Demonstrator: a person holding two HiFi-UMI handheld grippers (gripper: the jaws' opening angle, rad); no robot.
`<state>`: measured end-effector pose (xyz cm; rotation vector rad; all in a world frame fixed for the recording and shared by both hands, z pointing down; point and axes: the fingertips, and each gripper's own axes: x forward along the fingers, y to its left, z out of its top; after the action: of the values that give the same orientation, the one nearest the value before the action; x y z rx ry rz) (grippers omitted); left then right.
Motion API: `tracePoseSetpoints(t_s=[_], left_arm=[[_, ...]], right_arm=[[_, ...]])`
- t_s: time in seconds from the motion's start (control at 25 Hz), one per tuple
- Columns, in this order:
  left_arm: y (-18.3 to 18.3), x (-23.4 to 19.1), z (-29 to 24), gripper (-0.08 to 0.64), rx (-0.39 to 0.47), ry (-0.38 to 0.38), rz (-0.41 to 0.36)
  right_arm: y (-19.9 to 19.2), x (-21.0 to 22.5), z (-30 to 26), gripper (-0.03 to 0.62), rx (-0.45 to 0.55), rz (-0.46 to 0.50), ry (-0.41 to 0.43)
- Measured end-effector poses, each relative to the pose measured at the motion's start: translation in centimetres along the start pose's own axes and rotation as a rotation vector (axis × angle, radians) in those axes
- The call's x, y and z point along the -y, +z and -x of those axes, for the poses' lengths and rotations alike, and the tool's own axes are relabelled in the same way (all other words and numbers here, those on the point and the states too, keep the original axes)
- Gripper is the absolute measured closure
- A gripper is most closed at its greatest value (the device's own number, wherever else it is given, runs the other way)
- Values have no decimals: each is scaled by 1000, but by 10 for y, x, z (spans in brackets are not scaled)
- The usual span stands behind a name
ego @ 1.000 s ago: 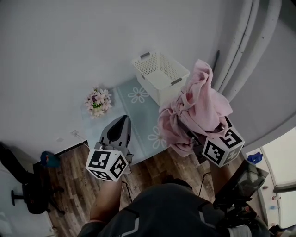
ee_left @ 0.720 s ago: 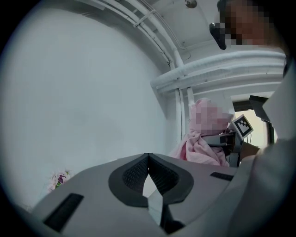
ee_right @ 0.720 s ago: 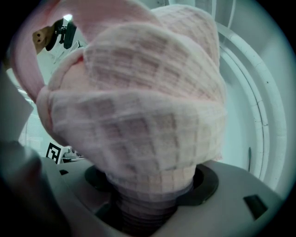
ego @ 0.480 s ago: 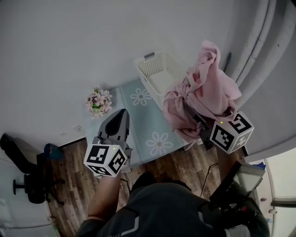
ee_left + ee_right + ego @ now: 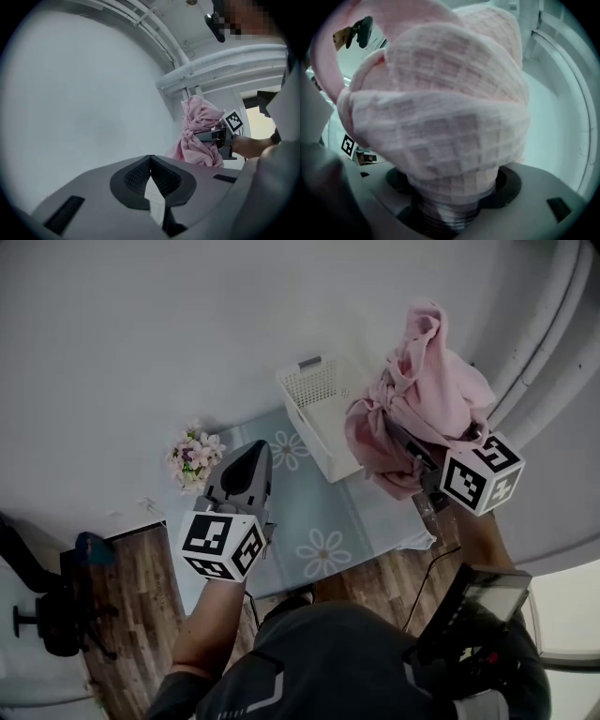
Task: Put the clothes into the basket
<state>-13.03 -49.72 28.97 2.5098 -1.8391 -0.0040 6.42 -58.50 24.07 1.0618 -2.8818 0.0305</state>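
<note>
While R gripper pinches bunched pink waffle-weave cloth near lattice basket, L gripper looks pressed together.

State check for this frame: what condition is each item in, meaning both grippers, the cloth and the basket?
Left gripper: jaws shut, nothing between them.
Right gripper: jaws closed on the pink cloth.
Pink cloth: bunched, held up in the air, not yet in the basket.
Basket: upright on the floor; the visible part of its inside is empty.
</note>
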Motion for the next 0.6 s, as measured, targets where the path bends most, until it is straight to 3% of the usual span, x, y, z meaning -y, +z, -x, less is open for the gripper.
tracePoseSetpoints(t_s=[0.28,0.6], left_arm=[[-10,-29,-48,552,-29,-25,-75],[-20,-45,-74,551,-60,-20,-58]], right_arm=[[-12,25,-78,229,-74,125,71],[-45,39,-128,229,-167,225,184]])
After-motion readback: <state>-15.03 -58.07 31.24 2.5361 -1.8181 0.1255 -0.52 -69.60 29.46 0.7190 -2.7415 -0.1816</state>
